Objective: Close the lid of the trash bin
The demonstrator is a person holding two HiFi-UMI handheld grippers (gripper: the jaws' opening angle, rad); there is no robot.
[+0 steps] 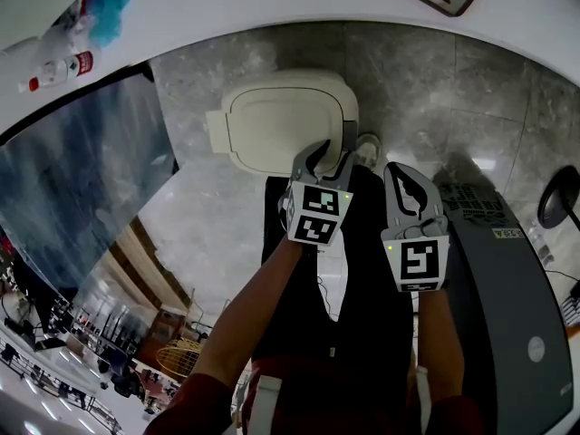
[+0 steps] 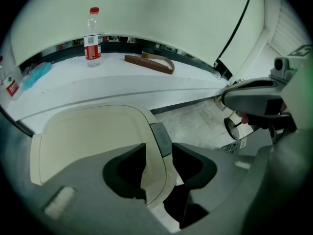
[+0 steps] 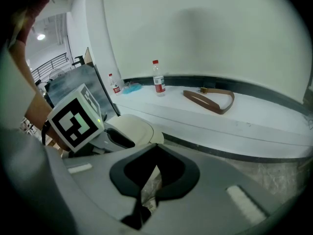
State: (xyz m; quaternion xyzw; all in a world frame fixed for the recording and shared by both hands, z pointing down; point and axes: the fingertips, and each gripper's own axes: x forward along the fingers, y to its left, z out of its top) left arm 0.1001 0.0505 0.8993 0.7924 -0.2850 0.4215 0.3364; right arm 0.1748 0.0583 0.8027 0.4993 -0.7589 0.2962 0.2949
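Trash bin [image 1: 216, 130]: set on the floor [image 1: 435, 89] by the white desk [image 1: 272, 3], lid [image 2: 88, 141] down.
Left gripper [image 2: 159, 153]: jaws parted astride the lid's rim.
Right gripper [image 3: 155, 148]: jaws drawn together, empty.

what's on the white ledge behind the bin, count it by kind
bottles: 2
brown strap: 1
blue cloth: 1
total: 4

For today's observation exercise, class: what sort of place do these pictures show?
Probably a commercial building's lobby or hall: polished grey stone floor, long curved white ledge, cream plastic lidded trash bin.
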